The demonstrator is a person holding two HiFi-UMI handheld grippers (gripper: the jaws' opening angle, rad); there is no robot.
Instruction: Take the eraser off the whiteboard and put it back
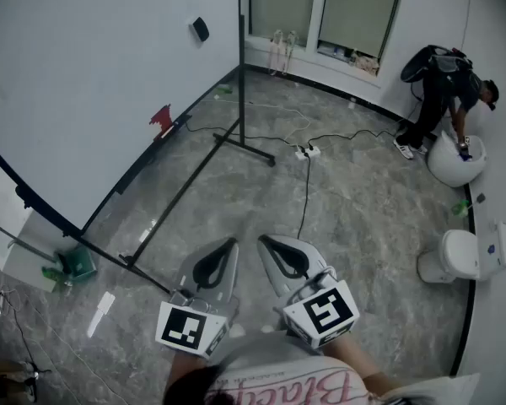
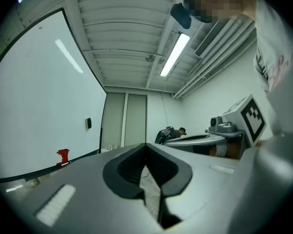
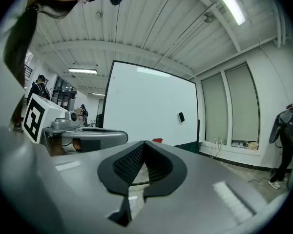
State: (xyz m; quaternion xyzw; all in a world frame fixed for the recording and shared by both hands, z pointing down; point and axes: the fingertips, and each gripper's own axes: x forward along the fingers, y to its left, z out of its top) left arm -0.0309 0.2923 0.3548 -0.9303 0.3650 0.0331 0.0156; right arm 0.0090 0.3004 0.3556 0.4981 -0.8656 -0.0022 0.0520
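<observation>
Though held level and side by side at the bottom of the head view, both shut and empty, well apart from the board. Left grey plastic gripper point(image 1: 230, 244) with jaws closed tip to tip, nothing between; same closed, empty jaws in its own view point(image 2: 145, 146). Right grey plastic gripper point(image 1: 265, 240) likewise pinched together on nothing, shown plainly in its own view point(image 3: 144, 143). Square-marker cube at the rear of each, a printed shirt just below.

Small black rectangular eraser point(image 1: 200, 29) stuck high on the large white whiteboard with a black frame point(image 1: 84, 74), near the board's right edge, far from both grippers. Same eraser as a dark spot in the left gripper view point(image 2: 89, 123) and the right gripper view point(image 3: 181, 116). Small red object point(image 1: 161, 119) lower down, at the board's bottom edge.

Black metal stand point(image 1: 240, 57) upright along the board's right edge, with a foot bar running diagonally over the grey marbled floor point(image 1: 371, 218) towards the grippers. Wide bare floor between grippers and board, crossed by a thin black cable point(image 1: 307, 192) leading to a white power strip point(image 1: 308, 151). Green object point(image 1: 80, 264) on the floor by the board's near end.

To the right, two white rounded units point(image 1: 452, 256) along the curved wall, and a person in dark clothes point(image 1: 443, 87) bending over the farther one, well away from the grippers.
</observation>
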